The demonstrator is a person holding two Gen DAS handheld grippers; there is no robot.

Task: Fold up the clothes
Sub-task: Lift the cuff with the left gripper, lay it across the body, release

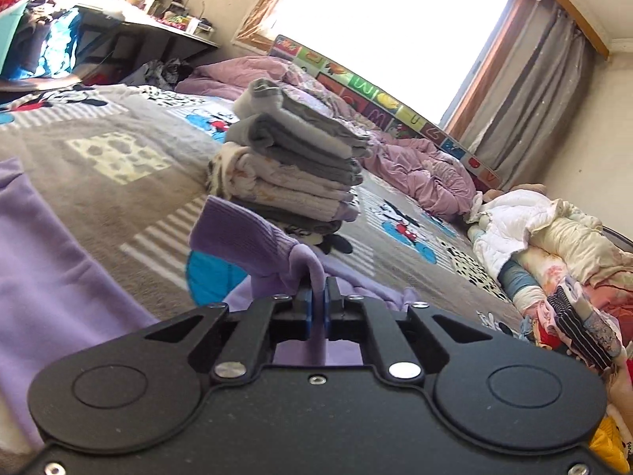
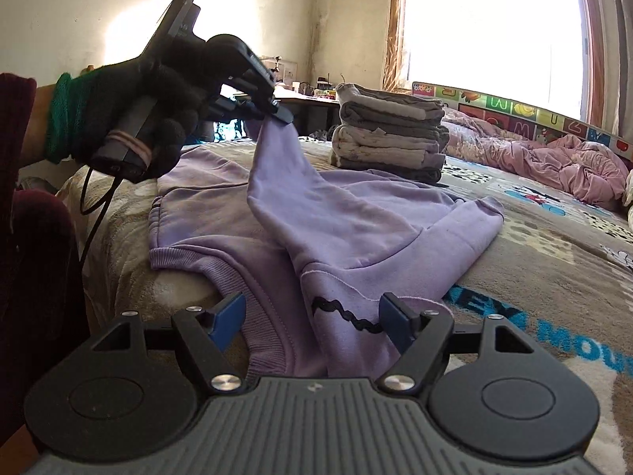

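Right hand-held gripper (image 2: 312, 322): black linkage arms, blue flat pads, jaws spread wide and released, one on each side of the front edge of the sweatshirt, gripping nothing.
Sweatshirt (image 2: 348, 217): soft lilac fleece, lying mostly flat on the bed, ribbed hem toward the camera, a black wavy stitched line near the right pad; one sleeve rises off the body in a taut slope.
Left hand-held gripper (image 1: 316, 308): blue pads clenched on the lilac sleeve just behind its ribbed cuff (image 1: 241, 233); seen from the right wrist view, a black knit glove with a green wristband (image 2: 158, 95) holds it above the bed.
Blanket (image 2: 554, 277): grey plush, cartoon mouse patches and blue lettering, covering the bed.
Folded stack (image 2: 389, 130): grey and pale towelling-like garments, neat rectangular pile, just behind the sweatshirt.
Quilt (image 2: 554, 158): crumpled pink, farther back beside a bright alphabet board (image 2: 514, 109).
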